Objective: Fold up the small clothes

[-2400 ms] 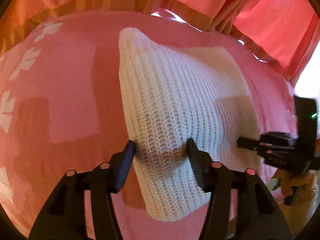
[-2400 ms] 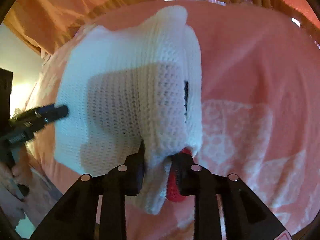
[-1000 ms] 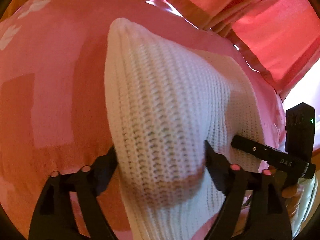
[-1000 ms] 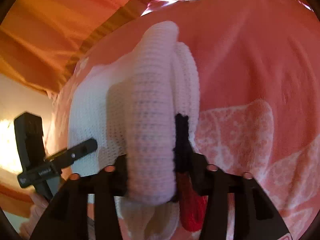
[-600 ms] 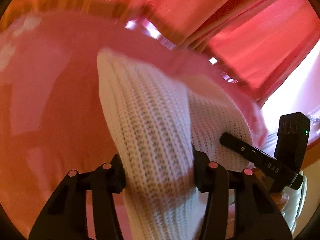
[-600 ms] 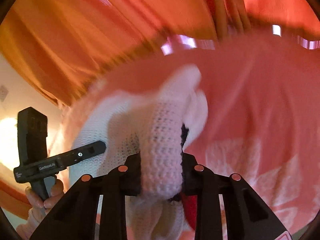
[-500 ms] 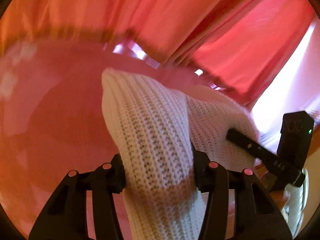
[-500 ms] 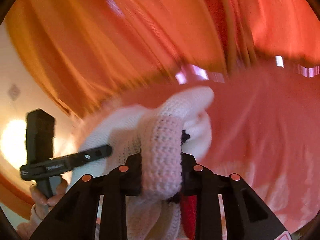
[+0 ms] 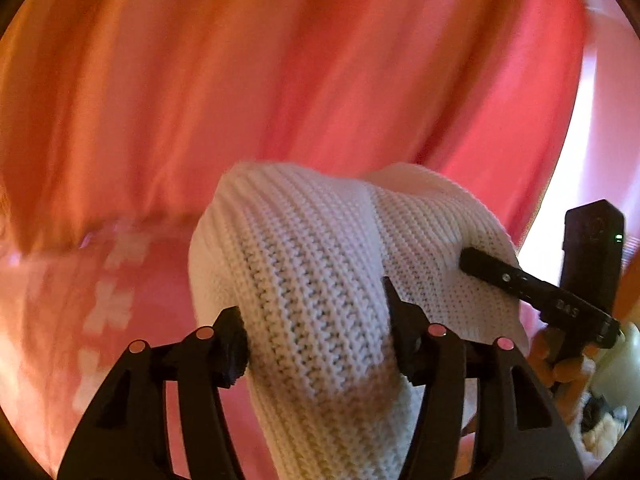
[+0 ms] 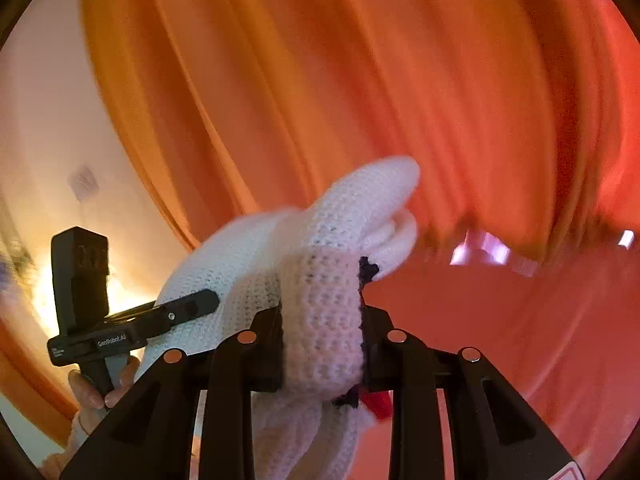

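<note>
Left gripper (image 9: 316, 340) jaws opening, still pinching bunched white knitted garment (image 9: 320, 280); right gripper (image 10: 322, 340) clamped on same knit above pink bedspread (image 9: 132, 300).

A bed (image 9: 132, 292) covered with a pink bedspread (image 10: 520, 340) carries the scene. The left wrist view shows its surface low at the left, printed with pale flower shapes (image 9: 108, 308) (blurred, so their outline is soft). The right wrist view shows the same cover as a plain pink stretch at the lower right. Nothing can be made out lying flat on the visible parts of the cover.
</note>
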The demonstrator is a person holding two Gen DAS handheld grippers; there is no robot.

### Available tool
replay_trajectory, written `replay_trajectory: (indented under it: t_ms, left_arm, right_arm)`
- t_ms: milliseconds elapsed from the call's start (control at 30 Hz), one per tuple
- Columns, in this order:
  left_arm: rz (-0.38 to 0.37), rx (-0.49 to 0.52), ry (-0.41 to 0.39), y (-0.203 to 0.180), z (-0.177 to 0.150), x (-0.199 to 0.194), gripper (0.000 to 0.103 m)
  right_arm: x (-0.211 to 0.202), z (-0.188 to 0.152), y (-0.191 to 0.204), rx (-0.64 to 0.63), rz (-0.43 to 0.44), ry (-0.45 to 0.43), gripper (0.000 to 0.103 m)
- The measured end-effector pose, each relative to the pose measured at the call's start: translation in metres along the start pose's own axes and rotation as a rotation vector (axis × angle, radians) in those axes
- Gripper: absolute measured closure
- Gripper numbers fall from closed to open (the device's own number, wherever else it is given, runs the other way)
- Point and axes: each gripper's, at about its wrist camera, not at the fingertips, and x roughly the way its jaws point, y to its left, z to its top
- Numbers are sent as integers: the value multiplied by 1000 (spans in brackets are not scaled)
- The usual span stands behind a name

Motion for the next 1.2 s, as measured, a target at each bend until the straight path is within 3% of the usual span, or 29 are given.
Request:
replay_trajectory:
  t_ms: [167, 267, 333, 433, 567, 667, 833, 867, 900, 933, 967, 1000, 1100, 1200]
  left_arm:
    - [157, -214, 223, 111, -77, 79, 56]
    - [163, -282, 409, 153, -134, 93, 55]
    - [148, -255, 398, 152, -137, 80, 48]
    - [133, -219, 345, 151, -133, 71, 43]
    - [53, -321, 246, 166, -114, 70, 19]
    - [26, -391, 241, 181, -105, 88, 15]
    - [-6, -498, 329, 201, -109, 128, 14]
    - [-21, -517, 336, 204, -113, 131, 15]
    - [-45, -543, 334, 208, -114, 135, 19]
    - [-55, -537, 325, 208, -112, 135, 37]
    - [-62, -507, 315, 204, -108, 133, 54]
    - [-75, -453, 292, 196, -98, 127, 59]
    - [-163, -318, 180, 170, -72, 102, 64]
    - [-229, -191, 76, 145, -44, 75, 63]
  right_arm:
    - [155, -89, -27, 48, -57, 329, 78]
    - [184, -147, -35, 78, -54, 453, 73]
    - [174, -164, -36, 67, -46, 454, 63]
    - [159, -147, -39, 34, -87, 418, 50]
    - [154, -116, -47, 91, -96, 350, 37]
    - [181, -102, -69, 180, -45, 406, 34]
    - [242, -119, -82, 291, 96, 574, 24]
    - [248, -123, -83, 309, 122, 584, 26]
    - [252, -125, -80, 313, 152, 586, 38]
    - [253, -123, -76, 298, 165, 576, 53]
    - [250, -120, -72, 282, 170, 564, 57]
    - [241, -112, -65, 251, 160, 538, 64]
    - [202, -83, -38, 145, 165, 418, 72]
    - [151, -50, -4, 30, 178, 271, 73]
